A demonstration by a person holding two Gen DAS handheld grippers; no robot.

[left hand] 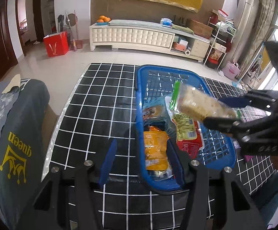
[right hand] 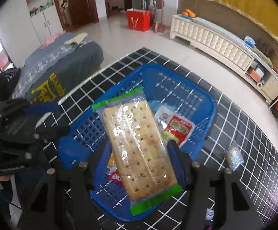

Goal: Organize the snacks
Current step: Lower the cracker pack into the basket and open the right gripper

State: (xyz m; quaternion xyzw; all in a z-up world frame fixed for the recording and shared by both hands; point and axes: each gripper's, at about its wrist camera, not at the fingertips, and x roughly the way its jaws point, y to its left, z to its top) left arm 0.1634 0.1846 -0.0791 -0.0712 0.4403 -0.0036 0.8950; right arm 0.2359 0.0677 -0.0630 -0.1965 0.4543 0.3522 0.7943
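Right gripper (right hand: 139, 153): clamped on a cracker packet (right hand: 137, 143) above the blue basket (right hand: 196, 95).
Left gripper (left hand: 146, 153): wide open, holding nothing, at the basket's near end.

Table (left hand: 93, 118) wore black cloth with white grid lines. Blue basket (left hand: 139, 99) sat directly on it (snack packets inside). Small clear packet (right hand: 234, 156) lay on cloth, apart from basket, near table edge.

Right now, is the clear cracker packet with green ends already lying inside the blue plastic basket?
No, the right gripper holds the cracker packet above the blue basket.
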